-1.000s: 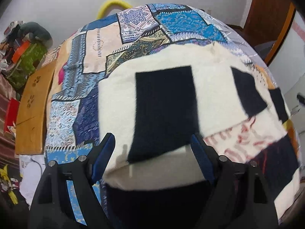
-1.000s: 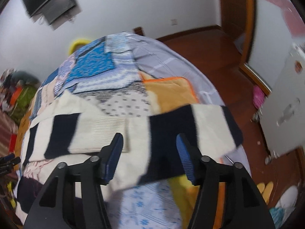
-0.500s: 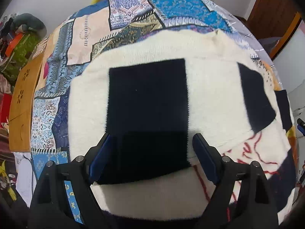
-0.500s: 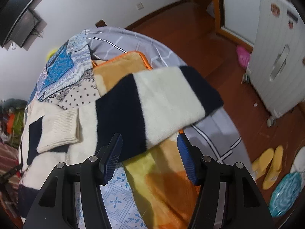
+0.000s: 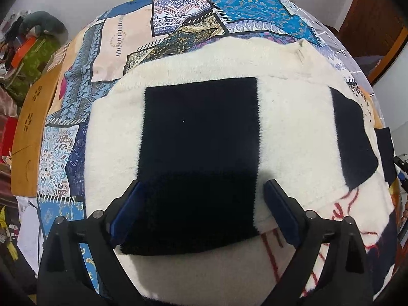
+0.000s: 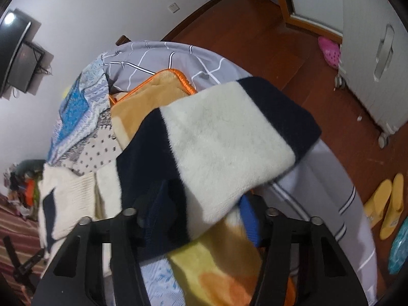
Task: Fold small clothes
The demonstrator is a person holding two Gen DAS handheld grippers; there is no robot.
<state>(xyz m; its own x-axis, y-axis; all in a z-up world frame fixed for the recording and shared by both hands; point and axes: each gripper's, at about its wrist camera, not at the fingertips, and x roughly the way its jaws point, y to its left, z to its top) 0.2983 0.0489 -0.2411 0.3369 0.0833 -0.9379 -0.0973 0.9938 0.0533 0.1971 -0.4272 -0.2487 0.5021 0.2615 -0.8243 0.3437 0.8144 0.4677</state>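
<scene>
Sleeve (image 6: 224,148) lifted into right jaws, just closing around it, left jaws widened, straddling sweater's (image 5: 293,127) folded navy patch

No legible txt/labels; red stitching on garment (image 5: 293,132) unreadable.

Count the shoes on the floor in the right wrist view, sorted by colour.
Yellow slippers: 2
Pink clog: 1
Total: 3
The teal thing at the frame's edge is too unclear to count.
</scene>
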